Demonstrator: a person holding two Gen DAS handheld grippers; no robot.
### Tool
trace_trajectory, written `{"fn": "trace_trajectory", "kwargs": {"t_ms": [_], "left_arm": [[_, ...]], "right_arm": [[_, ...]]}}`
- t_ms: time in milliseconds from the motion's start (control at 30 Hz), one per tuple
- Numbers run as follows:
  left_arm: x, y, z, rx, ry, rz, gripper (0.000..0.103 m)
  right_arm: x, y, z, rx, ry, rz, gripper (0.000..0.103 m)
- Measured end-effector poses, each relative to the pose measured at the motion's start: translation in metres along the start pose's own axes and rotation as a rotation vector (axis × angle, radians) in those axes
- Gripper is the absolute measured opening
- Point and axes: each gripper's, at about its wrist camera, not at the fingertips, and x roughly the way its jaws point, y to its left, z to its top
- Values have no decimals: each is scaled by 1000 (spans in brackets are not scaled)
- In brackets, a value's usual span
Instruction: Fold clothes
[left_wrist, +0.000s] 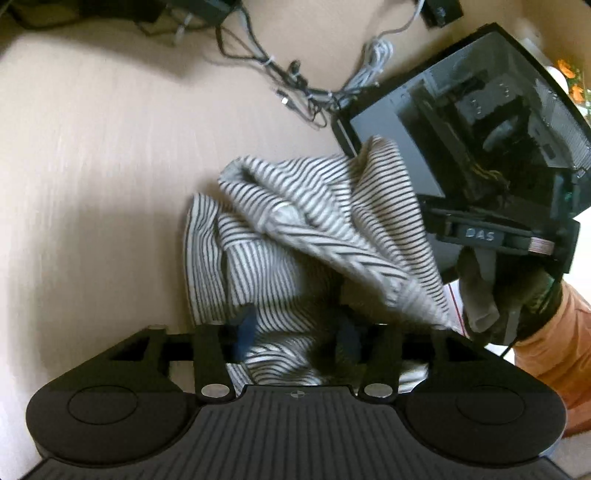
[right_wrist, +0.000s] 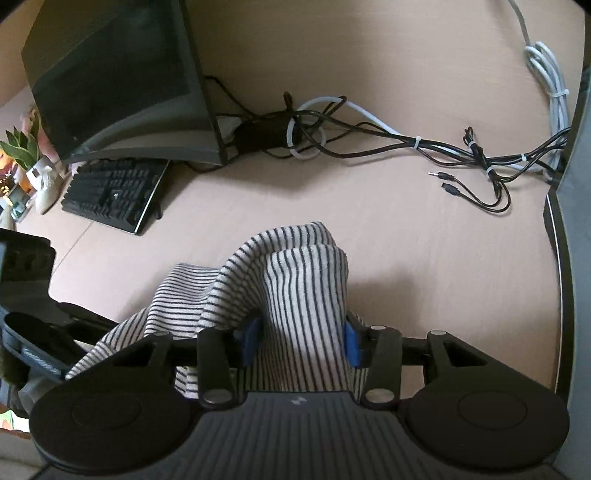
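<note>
Your left tool (left_wrist: 295, 332) has striped cloth (left_wrist: 288, 236) between its two blue pads (left_wrist: 245, 328). The cloth fills the gap, but the picture is blurry there, so you cannot tell if the pads are squeezing it.

Your right tool (right_wrist: 301, 341) is clenched on the same striped cloth (right_wrist: 295, 291). A thick fold stands up between its blue pads (right_wrist: 351, 343), and the pads press on both sides of it.

The cloth is bunched up in a loose heap. Part of it rests on the tan desk (left_wrist: 92, 184), out in the open middle. Part of it is lifted by your tools.

In the left view, your gloved hand (left_wrist: 495, 295) and orange sleeve (left_wrist: 554, 343) hold the right tool.

Toward the back of the desk you can see a dark monitor (right_wrist: 122, 81), a black keyboard (right_wrist: 114, 192) and a bundle of cables (right_wrist: 369, 144). A small plant (right_wrist: 22, 147) sits near the far left edge.
</note>
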Motion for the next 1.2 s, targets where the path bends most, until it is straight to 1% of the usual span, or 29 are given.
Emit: {"fn": "trace_trajectory", "kwargs": {"t_ms": [33,67,100,200,267,333,433,500,567,633,667,733,833,1033,1100,1167,1200], "left_arm": [[-4,-3,0,18,-10,29,83],[-8,-6,0,37,-20,57,87],[-12,-9,-1,59,-24,76,87],[-25,-11,-3,71,-53,61,87],[-39,-23,-6,145,-82,60,87],[-53,-36,-11,221,-105,59,87],[-73,-57,-21,339,-131,58,99],[-83,-73,-27,404,-150,18,99],[-83,-92,-33,487,-157,23,101],[-72,-110,-41,604,-142,81,101],[-63,-115,-44,667,-127,128,102],[-39,-120,-49,753,-100,228,102],[-17,-118,-47,791,-102,333,101],[-58,-69,5,471,-296,557,102],[-72,-47,19,343,-346,627,101],[-84,-25,24,227,-373,676,101],[-90,-17,24,181,-376,631,101]], "right_arm": [[-2,-2,-1,3,-4,6,45],[-4,-4,-2,7,-7,10,45],[-6,-6,-3,10,-11,15,45],[-3,-12,3,14,-20,11,45],[-3,-13,4,28,-31,1,45],[-2,-15,2,72,-45,-7,45],[7,-20,-3,165,-58,-19,47],[14,-23,-6,222,-63,-17,48],[17,-23,-8,246,-73,-27,49],[17,-21,-8,242,-74,-40,50],[17,-20,-7,237,-73,-49,52],[16,-18,-7,230,-70,-63,54],[15,-18,-8,218,-69,-76,57],[11,-21,-15,206,-91,-68,60],[10,-23,-18,209,-96,-61,64],[11,-25,-20,219,-98,-50,68],[12,-27,-21,224,-99,-46,69]]}}
